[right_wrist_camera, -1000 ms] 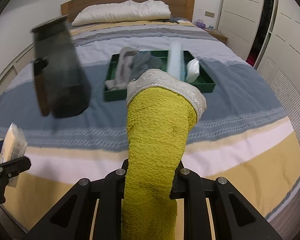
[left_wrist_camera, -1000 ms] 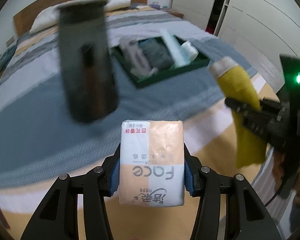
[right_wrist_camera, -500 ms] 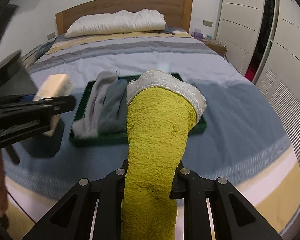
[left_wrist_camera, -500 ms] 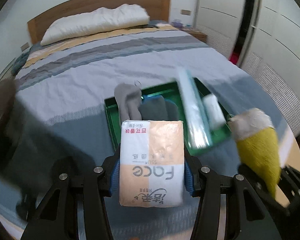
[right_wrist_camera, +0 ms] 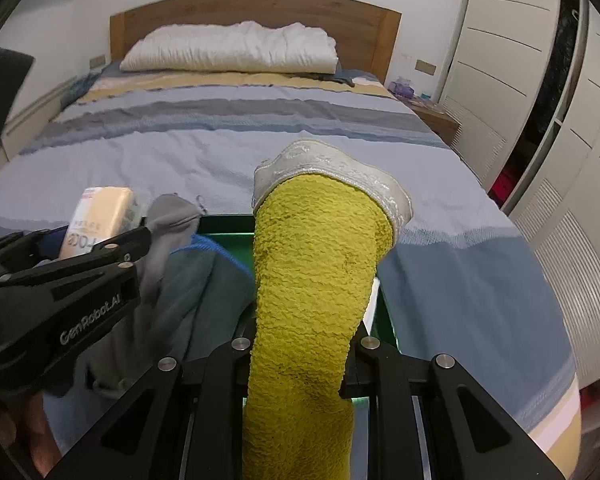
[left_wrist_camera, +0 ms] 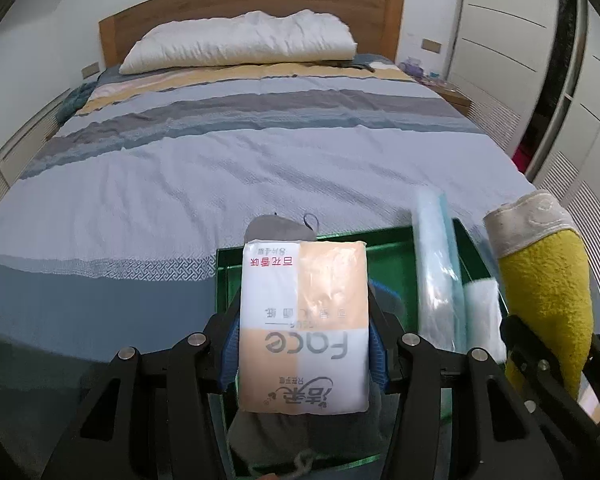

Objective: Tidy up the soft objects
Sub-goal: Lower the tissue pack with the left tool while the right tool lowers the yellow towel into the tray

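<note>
1. The left gripper (left_wrist_camera: 304,344) was clenched on a tissue pack (left_wrist_camera: 304,320), its blue pads pressing the pack's two long sides; the pack stood upright between the fingers, its print upside down in the left wrist view.
2. The right gripper (right_wrist_camera: 300,352) was clenched on a yellow towel (right_wrist_camera: 312,280), which rose from between the fingers and ended in a pale silvery hem at the top.
3. Both held things hung over a green tray (left_wrist_camera: 380,240) that lay on the bed (left_wrist_camera: 260,160), on its blue and grey striped cover.
4. In the tray lay a grey cloth (right_wrist_camera: 172,216) and a darker teal one with a blue edge (right_wrist_camera: 204,280), side by side at the left.
5. Along the tray's right part lay a long pale-blue plastic packet (left_wrist_camera: 436,264) with a small white packet (left_wrist_camera: 484,308) just beside it.
6. From the right wrist camera the left gripper showed at the left edge, with the pack above the grey cloth; whether they touched could not be told.
7. A white pillow (left_wrist_camera: 240,44) lay against the wooden headboard (left_wrist_camera: 252,0), well apart from the tray.
8. White wardrobe doors (right_wrist_camera: 520,60) stood to the right of the bed.
</note>
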### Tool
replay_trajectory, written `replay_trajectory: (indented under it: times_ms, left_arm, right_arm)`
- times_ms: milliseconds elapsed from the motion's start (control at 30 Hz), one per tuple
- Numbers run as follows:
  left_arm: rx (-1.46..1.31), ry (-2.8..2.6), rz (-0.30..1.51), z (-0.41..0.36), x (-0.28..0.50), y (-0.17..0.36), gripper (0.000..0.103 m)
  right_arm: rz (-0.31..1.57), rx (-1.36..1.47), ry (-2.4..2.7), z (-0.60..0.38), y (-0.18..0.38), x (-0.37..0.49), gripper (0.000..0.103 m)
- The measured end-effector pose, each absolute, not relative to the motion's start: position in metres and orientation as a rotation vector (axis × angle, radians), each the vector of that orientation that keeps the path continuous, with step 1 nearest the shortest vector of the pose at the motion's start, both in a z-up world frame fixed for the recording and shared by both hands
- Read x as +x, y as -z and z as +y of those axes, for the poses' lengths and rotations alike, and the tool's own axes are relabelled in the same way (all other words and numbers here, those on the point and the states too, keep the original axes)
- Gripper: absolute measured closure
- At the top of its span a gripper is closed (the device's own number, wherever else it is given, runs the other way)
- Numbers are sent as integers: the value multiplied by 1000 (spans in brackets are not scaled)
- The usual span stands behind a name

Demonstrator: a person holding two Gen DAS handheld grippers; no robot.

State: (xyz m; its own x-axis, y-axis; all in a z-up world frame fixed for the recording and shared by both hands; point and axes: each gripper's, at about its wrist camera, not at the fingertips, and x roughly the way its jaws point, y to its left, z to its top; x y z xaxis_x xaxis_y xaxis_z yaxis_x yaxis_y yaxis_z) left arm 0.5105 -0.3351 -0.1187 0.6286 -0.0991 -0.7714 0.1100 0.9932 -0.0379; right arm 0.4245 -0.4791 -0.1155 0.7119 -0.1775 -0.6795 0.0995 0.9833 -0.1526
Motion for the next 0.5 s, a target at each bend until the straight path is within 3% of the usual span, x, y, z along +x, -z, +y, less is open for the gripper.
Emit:
replay_trajectory:
  times_ms: [500]
  left_arm:
    - [68, 98, 856, -346, 522, 140, 57]
  right_arm:
    - [848, -151, 185, -478, 156, 523, 84]
